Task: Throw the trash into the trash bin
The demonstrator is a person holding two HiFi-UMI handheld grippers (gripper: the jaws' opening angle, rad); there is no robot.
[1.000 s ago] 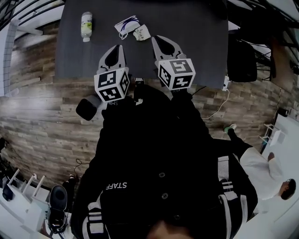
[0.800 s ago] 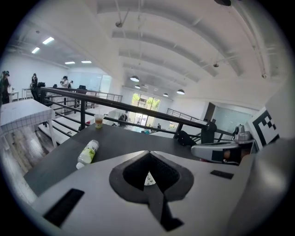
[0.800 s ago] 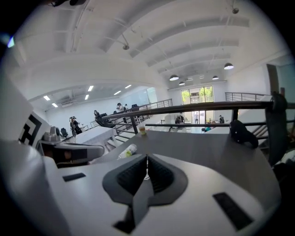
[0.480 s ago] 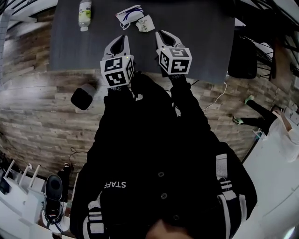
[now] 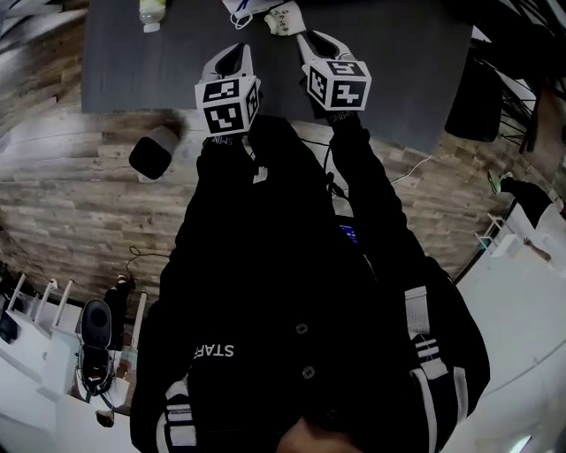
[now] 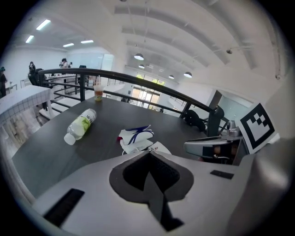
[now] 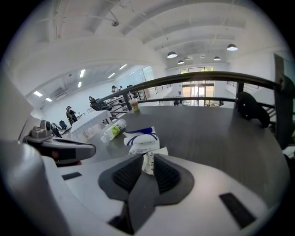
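On the dark grey table (image 5: 124, 62) lie a clear bottle with a green label (image 5: 152, 12) (image 6: 80, 125) (image 7: 113, 130), a white and blue wrapper (image 5: 243, 9) (image 6: 136, 137) (image 7: 140, 136) and a crumpled white paper (image 5: 285, 19) (image 6: 156, 148) (image 7: 148, 154). My left gripper (image 5: 237, 55) hangs over the table's near part, shut and empty, short of the wrapper. My right gripper (image 5: 309, 37) is just short of the paper. A narrow gap shows between its pads (image 7: 167, 175), with the paper seen through it and lying on the table. A black trash bin (image 5: 153, 152) stands on the floor, left of my left gripper.
A black railing (image 6: 138, 83) runs along the table's far side, with a drink cup (image 6: 97, 92) near it. A dark chair (image 5: 478, 97) stands right of the table. The floor is wood plank. White furniture sits at the lower left and right.
Both grippers have moved forward over the table toward the trash, and now sit close to the wrapper and the paper. The trash has stayed in place on the table.
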